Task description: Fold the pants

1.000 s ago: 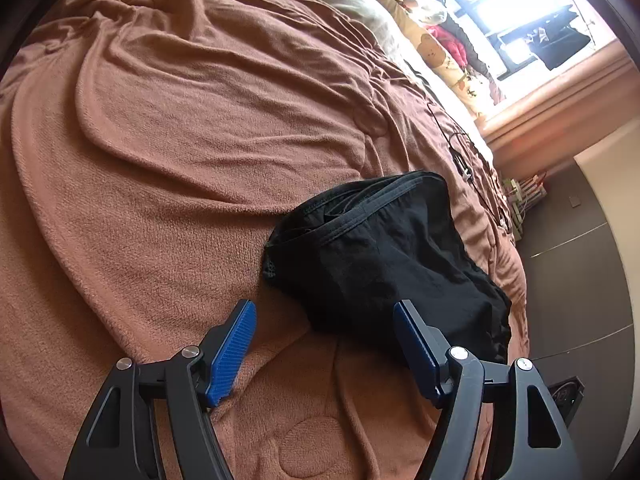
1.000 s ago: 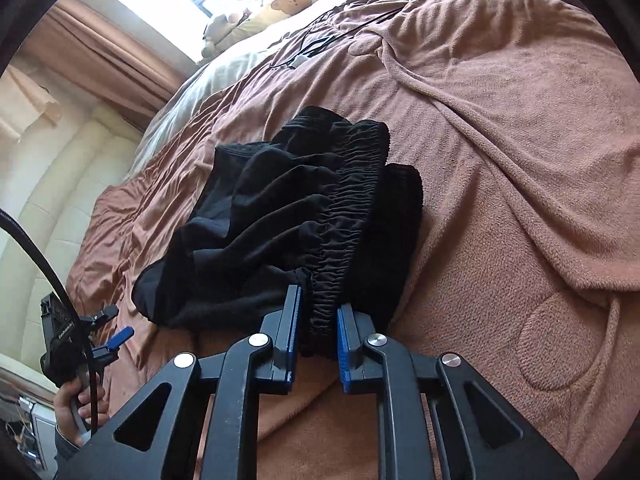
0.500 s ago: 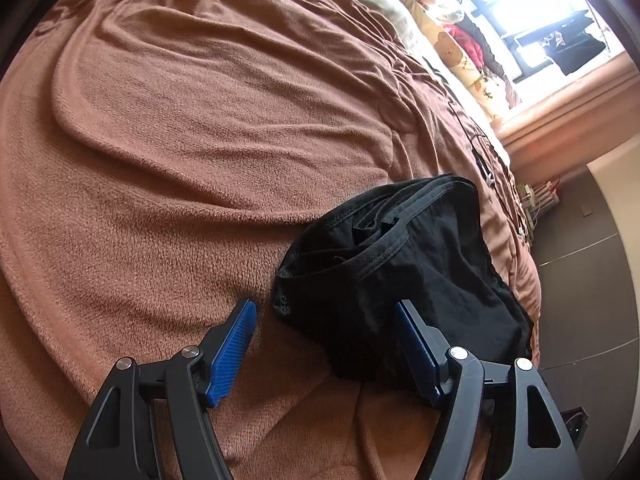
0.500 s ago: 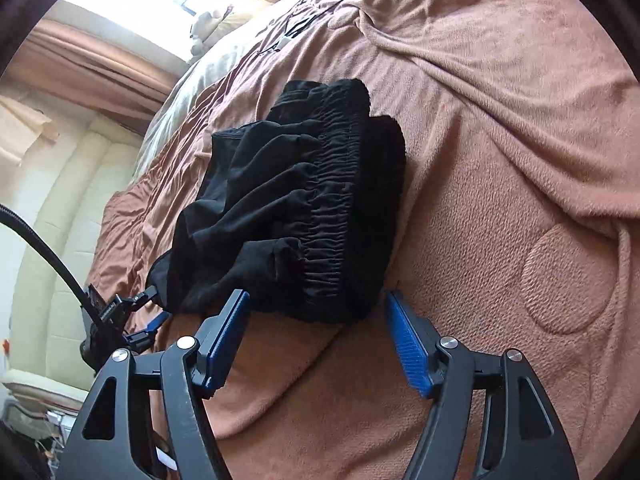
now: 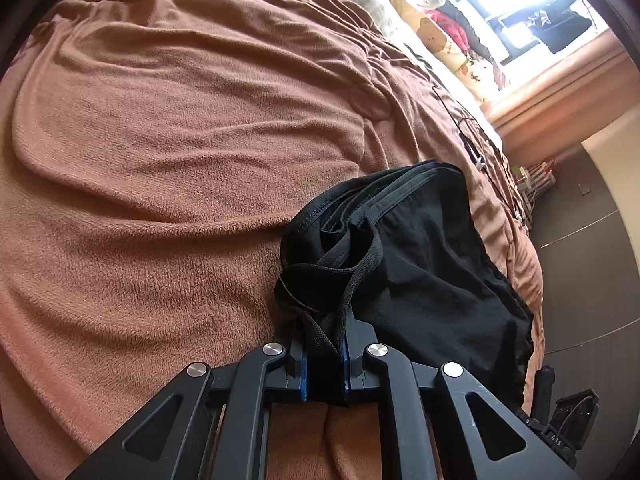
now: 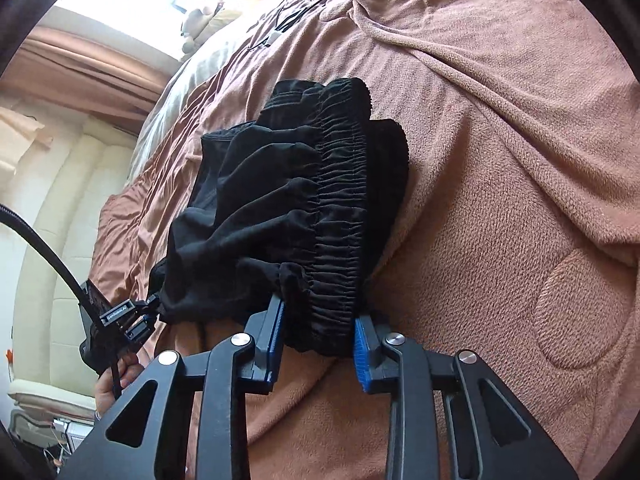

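While the black pants point(image 5: 420, 264) lie bunched on the brown blanket point(image 5: 160, 160), my left gripper point(image 5: 324, 344) clamps a hem and my right gripper point(image 6: 318, 336) closes around the elastic waistband point(image 6: 340, 208), readying what I judge a lift-and-fold.

Black pants point(image 5: 420, 280) on a brown blanket point(image 5: 180, 160); blue-padded black tools, perhaps bear-patterned cream bedding point(image 5: 440, 44).
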A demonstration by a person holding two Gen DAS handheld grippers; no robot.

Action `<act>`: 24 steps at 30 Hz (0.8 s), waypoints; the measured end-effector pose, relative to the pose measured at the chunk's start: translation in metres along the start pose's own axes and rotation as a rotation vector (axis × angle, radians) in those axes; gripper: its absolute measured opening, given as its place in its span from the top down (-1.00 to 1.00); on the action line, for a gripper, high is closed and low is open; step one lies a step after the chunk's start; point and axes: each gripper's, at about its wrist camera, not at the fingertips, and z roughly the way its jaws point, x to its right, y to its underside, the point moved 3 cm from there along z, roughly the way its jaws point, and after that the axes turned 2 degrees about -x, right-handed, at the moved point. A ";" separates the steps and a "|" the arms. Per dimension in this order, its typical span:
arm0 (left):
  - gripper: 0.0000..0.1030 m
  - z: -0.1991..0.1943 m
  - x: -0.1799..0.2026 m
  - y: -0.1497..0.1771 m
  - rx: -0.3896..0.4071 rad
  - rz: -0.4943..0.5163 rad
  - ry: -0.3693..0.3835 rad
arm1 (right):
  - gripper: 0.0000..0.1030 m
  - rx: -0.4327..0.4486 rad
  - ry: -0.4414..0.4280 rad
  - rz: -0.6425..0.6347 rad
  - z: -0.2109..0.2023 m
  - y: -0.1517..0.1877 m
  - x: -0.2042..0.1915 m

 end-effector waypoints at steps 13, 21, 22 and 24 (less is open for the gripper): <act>0.84 -0.061 0.006 0.016 0.033 0.010 0.058 | 0.57 0.036 -0.011 -0.014 -0.031 0.017 -0.010; 0.84 -0.088 -0.005 0.044 0.030 0.003 0.072 | 0.57 0.021 -0.032 -0.029 -0.048 0.038 -0.012; 0.84 -0.092 -0.008 0.048 0.029 -0.001 0.072 | 0.57 0.017 -0.033 -0.030 -0.049 0.041 -0.011; 0.84 -0.100 -0.013 0.057 0.028 -0.001 0.067 | 0.57 0.007 -0.035 -0.037 -0.052 0.048 -0.011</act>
